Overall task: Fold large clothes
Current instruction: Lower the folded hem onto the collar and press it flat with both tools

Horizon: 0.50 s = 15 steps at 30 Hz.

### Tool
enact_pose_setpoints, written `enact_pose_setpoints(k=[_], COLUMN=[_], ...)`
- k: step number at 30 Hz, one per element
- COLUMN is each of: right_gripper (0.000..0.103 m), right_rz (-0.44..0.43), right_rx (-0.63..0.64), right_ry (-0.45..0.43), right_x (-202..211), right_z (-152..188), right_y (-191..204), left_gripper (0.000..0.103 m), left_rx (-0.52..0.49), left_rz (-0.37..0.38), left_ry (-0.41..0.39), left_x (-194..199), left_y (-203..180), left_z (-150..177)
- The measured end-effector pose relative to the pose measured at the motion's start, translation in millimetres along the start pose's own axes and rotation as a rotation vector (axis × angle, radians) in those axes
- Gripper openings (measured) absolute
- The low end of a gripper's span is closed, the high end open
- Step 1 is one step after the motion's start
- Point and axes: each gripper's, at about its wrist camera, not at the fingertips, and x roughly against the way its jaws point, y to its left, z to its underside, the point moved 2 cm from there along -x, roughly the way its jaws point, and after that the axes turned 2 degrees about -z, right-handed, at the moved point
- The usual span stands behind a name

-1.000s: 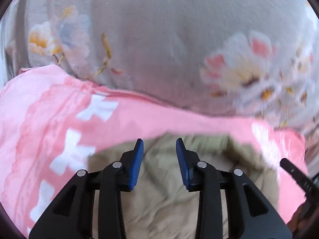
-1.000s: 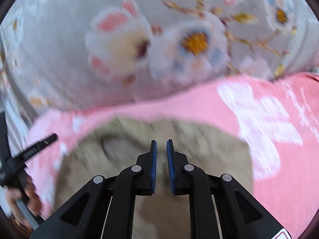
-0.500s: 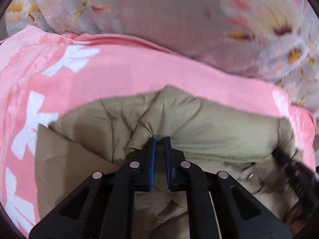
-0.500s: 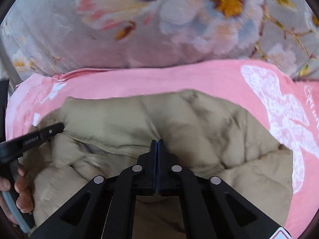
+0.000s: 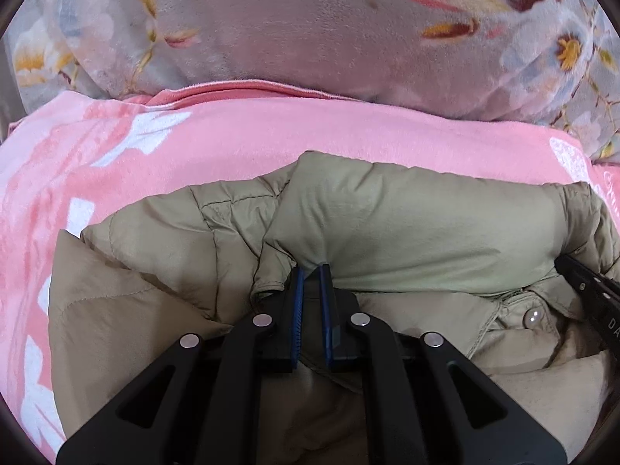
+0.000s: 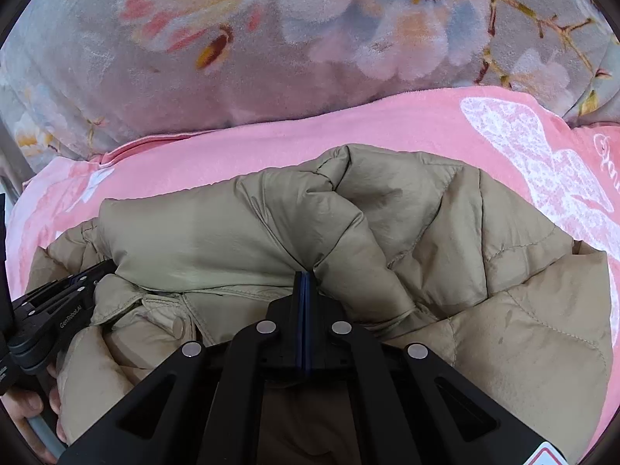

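Note:
A khaki puffer jacket [image 5: 407, 224] lies bunched on a pink blanket [image 5: 240, 135]. My left gripper [image 5: 311, 271] is shut on a fold of the jacket near its collar, with fabric pinched between the blue pads. My right gripper [image 6: 305, 276] is shut tight on another fold of the same jacket [image 6: 445, 232]. The two grippers hold the collar edge side by side. The left gripper shows at the left edge of the right wrist view [image 6: 58, 306], and the right gripper at the right edge of the left wrist view [image 5: 589, 286]. A snap button [image 5: 531, 317] shows on the jacket.
The pink blanket [image 6: 271, 143] with white prints covers the surface under the jacket. A grey floral blanket [image 5: 310, 19] rises behind it and also fills the top of the right wrist view [image 6: 271, 38]. A hand [image 6: 27, 407] holds the left gripper's handle.
Both grippers closed on the jacket and pulled back. The jacket now fills more of both views, and its collar edge is lifted and bunched.

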Motion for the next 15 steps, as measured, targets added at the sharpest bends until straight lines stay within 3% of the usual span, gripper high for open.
enact_pose_setpoints(k=[15], right_gripper=[0.000], right_rz=[0.032], right_rx=[0.036], right_ry=[-0.008], right_x=[-2.8], right_z=[0.0], right_y=[4.5], left_gripper=[0.008], left_rx=[-0.029], left_rz=[-0.042], left_ry=[-0.004], left_x=[-0.6], left_y=[-8.5], left_z=[-0.4])
